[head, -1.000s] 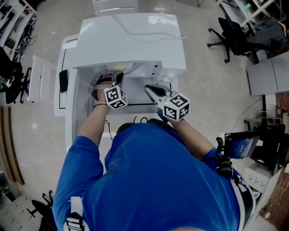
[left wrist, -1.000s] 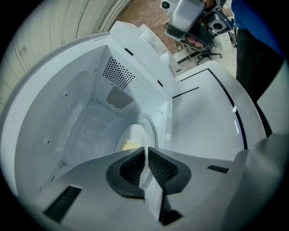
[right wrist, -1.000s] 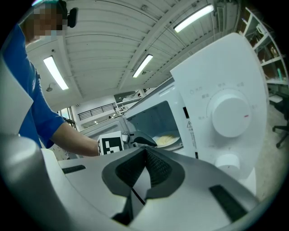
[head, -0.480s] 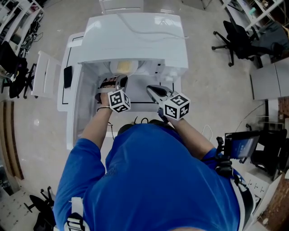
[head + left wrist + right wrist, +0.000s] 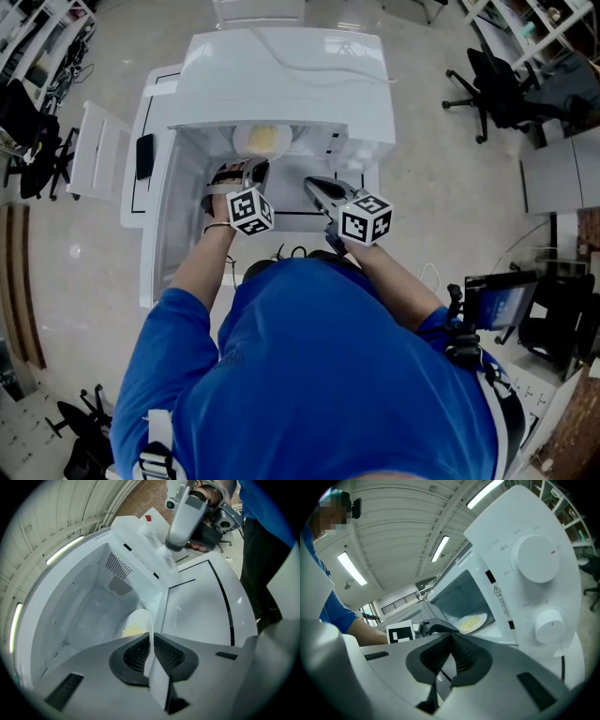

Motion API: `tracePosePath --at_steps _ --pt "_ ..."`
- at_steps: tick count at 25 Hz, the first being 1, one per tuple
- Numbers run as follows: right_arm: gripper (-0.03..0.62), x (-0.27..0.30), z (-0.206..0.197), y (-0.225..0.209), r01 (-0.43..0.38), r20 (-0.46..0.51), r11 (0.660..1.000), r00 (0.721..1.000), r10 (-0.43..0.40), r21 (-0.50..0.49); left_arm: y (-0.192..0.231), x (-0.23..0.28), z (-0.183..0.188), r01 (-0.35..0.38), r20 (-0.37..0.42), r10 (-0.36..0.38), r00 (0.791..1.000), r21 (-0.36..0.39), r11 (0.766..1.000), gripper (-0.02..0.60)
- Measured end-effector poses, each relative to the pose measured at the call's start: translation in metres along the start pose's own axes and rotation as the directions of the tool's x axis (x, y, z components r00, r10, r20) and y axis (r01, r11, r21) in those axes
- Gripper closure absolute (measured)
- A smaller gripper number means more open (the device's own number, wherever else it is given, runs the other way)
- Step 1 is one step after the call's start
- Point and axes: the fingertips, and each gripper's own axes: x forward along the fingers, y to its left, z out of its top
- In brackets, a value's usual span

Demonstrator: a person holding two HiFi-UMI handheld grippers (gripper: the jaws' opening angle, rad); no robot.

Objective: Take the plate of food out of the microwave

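A white plate (image 5: 263,139) with yellow food sits at the mouth of the open white microwave (image 5: 281,75). My left gripper (image 5: 253,171) is shut on the plate's near rim. In the left gripper view the plate (image 5: 139,622) stands edge-on between the ribbed pads (image 5: 138,652), partly inside the cavity. My right gripper (image 5: 317,187) hovers just right of it, in front of the control panel, shut on nothing. The right gripper view shows the plate (image 5: 471,621), the left gripper (image 5: 436,629) at its rim, and my right gripper's (image 5: 450,641) pads pressed together.
The microwave door (image 5: 97,155) hangs open to the left. Two round knobs (image 5: 538,557) sit on the control panel close to the right gripper. The microwave stands on a white table (image 5: 150,244). Office chairs (image 5: 497,75) stand on the floor at the right.
The left gripper has drawn back a little toward the person with the plate, so more of the plate shows at the microwave's mouth. The right gripper has barely moved.
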Motion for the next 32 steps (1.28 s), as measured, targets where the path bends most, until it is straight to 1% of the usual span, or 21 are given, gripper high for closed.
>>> tracePosePath --at_steps 3,6,8,10,14,17,20,22,25,28,32 --pt "0.592 0.002 0.007 0.001 0.005 0.012 1.0 1.0 -0.006 0.012 0.0 -0.002 0.001 -0.002 0.012 0.002 1.0 -0.023 1.0 0.546" --pt "0.592 0.009 0.002 -0.003 0.0 0.003 0.999 1.0 0.0 0.053 0.0 -0.005 0.0 -0.003 0.025 0.004 1.0 -0.064 0.998 0.546" --pt "0.592 0.015 0.003 -0.004 -0.002 0.007 0.996 1.0 0.002 0.087 0.002 -0.008 -0.001 -0.013 0.031 0.016 0.999 -0.108 0.994 0.546" --pt "0.592 0.022 0.004 -0.006 -0.005 0.016 0.991 1.0 0.003 0.133 0.005 -0.013 -0.003 -0.027 0.037 0.034 0.999 -0.168 0.985 0.546" --pt "0.592 0.037 0.0 -0.012 -0.019 0.03 0.968 0.999 0.012 0.25 0.007 -0.022 -0.009 -0.047 0.042 0.062 0.997 -0.305 0.951 0.546" --pt "0.592 0.049 -0.009 -0.014 -0.045 0.032 0.943 0.999 0.037 0.331 0.005 -0.029 -0.015 -0.054 0.037 0.074 0.997 -0.381 0.923 0.546" --pt "0.582 0.059 -0.003 -0.016 -0.055 0.063 0.917 0.997 0.033 0.395 0.006 -0.037 -0.024 -0.065 0.03 0.089 0.996 -0.466 0.882 0.546" --pt "0.54 0.066 0.001 -0.019 -0.063 0.088 0.886 0.996 0.025 0.458 0.007 -0.042 -0.029 -0.073 0.027 0.101 0.995 -0.513 0.856 0.546" --pt "0.492 0.078 -0.001 -0.028 -0.08 0.12 0.813 0.993 0.012 0.577 0.007 -0.048 -0.034 -0.08 0.024 0.113 0.993 -0.555 0.828 0.546" --pt "0.468 0.091 -0.001 -0.035 -0.095 0.149 0.737 0.989 -0.008 0.669 0.004 -0.054 -0.037 -0.08 0.025 0.116 0.993 -0.578 0.812 0.546" --pt "0.464 0.105 -0.003 -0.041 -0.092 0.162 0.667 0.986 -0.044 0.74 0.002 -0.061 -0.041 -0.078 0.03 0.119 0.992 -0.592 0.802 0.546"
